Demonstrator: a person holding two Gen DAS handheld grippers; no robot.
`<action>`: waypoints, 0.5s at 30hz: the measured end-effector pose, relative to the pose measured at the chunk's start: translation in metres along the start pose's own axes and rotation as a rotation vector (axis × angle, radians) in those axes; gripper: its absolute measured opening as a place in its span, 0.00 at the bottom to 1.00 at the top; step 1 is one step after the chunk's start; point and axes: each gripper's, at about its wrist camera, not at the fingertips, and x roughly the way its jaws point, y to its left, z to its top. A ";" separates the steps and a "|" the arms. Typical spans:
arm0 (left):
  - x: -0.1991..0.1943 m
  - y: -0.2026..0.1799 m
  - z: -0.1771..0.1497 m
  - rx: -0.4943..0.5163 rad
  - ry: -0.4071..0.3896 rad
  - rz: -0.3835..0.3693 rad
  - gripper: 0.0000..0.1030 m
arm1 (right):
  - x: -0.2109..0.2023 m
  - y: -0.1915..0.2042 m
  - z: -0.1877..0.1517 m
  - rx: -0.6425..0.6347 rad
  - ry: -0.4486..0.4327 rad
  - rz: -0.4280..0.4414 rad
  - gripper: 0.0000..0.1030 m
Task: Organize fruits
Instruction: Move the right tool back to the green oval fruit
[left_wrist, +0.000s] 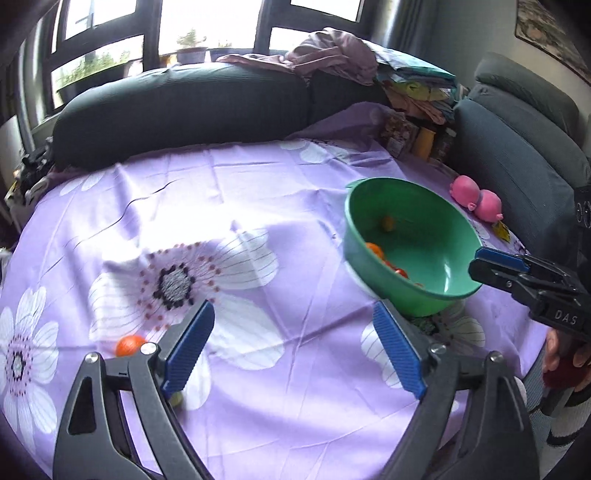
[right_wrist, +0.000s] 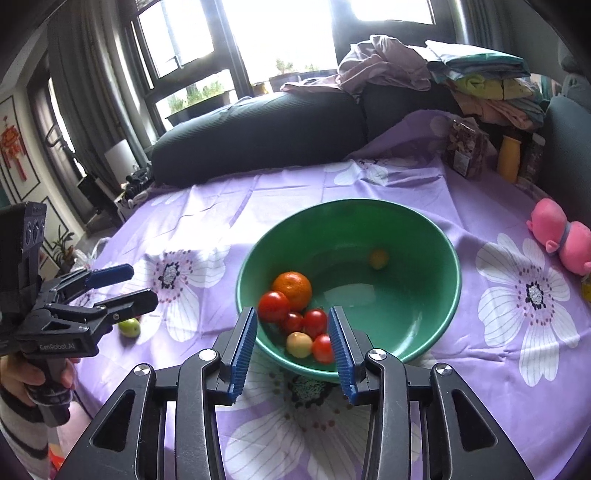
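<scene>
A green bowl (right_wrist: 424, 317) stands on the purple flowered cloth; it also shows in the left wrist view (left_wrist: 443, 258). It holds an orange (right_wrist: 292, 290), several red tomatoes (right_wrist: 273, 305), a pale small fruit (right_wrist: 298, 344) and a small yellow fruit (right_wrist: 379, 259). My right gripper (right_wrist: 291, 349) is open and empty over the bowl's near rim. My left gripper (left_wrist: 291, 347) is open and empty, low over the cloth left of the bowl. An orange fruit (left_wrist: 127, 345) and a small green fruit (right_wrist: 129, 326) lie on the cloth beside its left finger.
A pink plush pig (right_wrist: 561, 236) lies at the table's right edge. Jars and a yellow bottle (right_wrist: 509, 158) stand at the back right. A dark sofa (right_wrist: 258, 136) with piled clothes runs behind the table.
</scene>
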 end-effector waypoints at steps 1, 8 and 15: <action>-0.003 0.009 -0.005 -0.026 0.008 0.007 0.85 | 0.001 0.006 -0.001 -0.012 0.000 0.018 0.39; -0.022 0.058 -0.044 -0.142 0.043 0.108 0.85 | 0.028 0.056 -0.006 -0.135 0.077 0.154 0.40; -0.049 0.083 -0.069 -0.217 0.034 0.167 0.86 | 0.069 0.113 -0.014 -0.202 0.198 0.303 0.40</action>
